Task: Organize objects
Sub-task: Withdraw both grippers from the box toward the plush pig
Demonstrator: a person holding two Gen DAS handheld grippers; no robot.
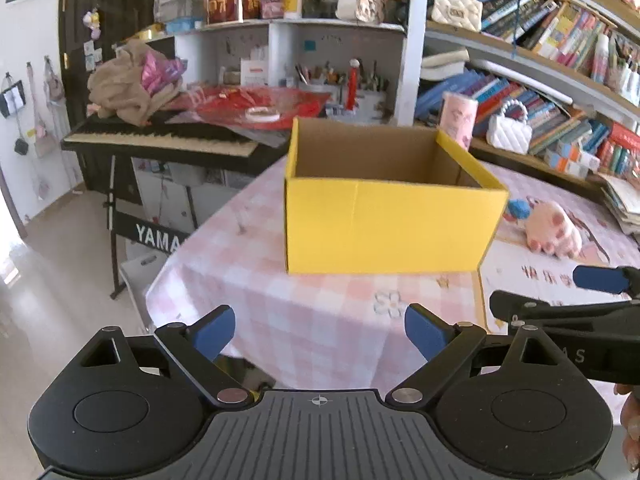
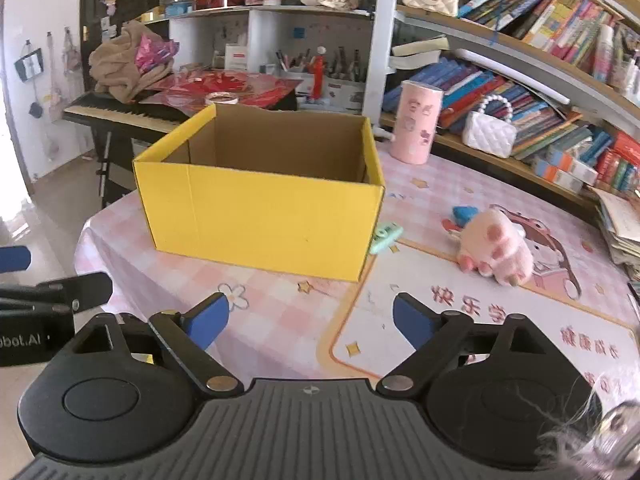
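An open yellow cardboard box (image 1: 384,224) stands on the pink checked tablecloth (image 1: 312,320); it also shows in the right wrist view (image 2: 264,216), and what shows of its inside is bare. A pink plush paw (image 2: 496,248) lies to the box's right, also in the left wrist view (image 1: 554,232). A small blue object (image 2: 464,213) lies behind the paw. A mint green item (image 2: 385,236) lies at the box's right corner. My left gripper (image 1: 320,334) is open and empty, short of the box. My right gripper (image 2: 310,322) is open and empty, in front of the box.
A pink cylindrical tin (image 2: 416,122) stands behind the box. White quilted handbags (image 2: 490,130) and books fill the shelves at right. A Yamaha keyboard (image 1: 160,140) piled with cloth and red paper stands left of the table. The table edge (image 1: 160,280) drops off at left.
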